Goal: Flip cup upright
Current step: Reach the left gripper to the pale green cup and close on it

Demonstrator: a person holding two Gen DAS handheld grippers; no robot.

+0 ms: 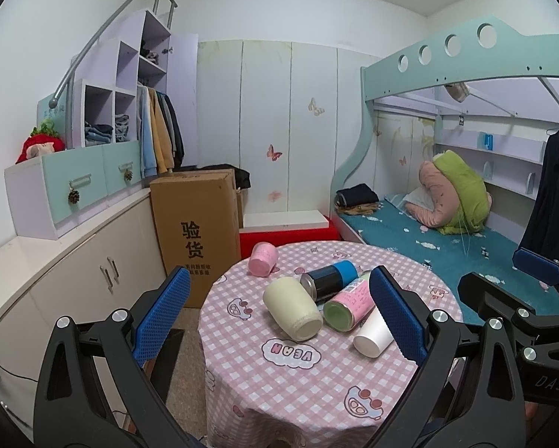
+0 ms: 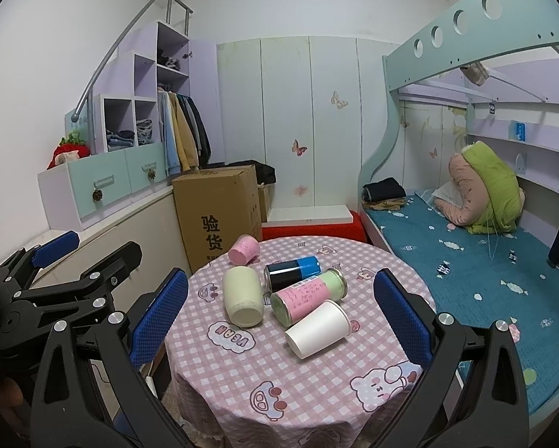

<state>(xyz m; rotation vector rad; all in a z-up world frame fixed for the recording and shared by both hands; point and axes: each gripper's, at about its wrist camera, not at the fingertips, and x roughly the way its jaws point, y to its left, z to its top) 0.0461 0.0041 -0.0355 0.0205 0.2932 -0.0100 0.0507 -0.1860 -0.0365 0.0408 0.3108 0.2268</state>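
Several cups lie on their sides on a round table with a pink checked cloth [image 1: 279,392] [image 2: 317,384]: a cream cup [image 1: 292,308] [image 2: 242,300], a pink cup at the far edge [image 1: 262,258] [image 2: 244,249], a black-and-blue can [image 1: 330,280] [image 2: 292,271], a pink-and-green jar [image 1: 348,300] [image 2: 307,295] and a white paper cup [image 1: 372,332] [image 2: 318,328]. My left gripper [image 1: 279,317] is open and empty, held above the near side of the table. My right gripper [image 2: 279,317] is open and empty beside it, also short of the cups.
A tall cardboard box [image 1: 195,231] [image 2: 219,212] stands on the floor behind the table on the left. Low cabinets [image 1: 74,283] run along the left wall. A bunk bed with a blue cover [image 1: 447,246] [image 2: 484,272] is on the right.
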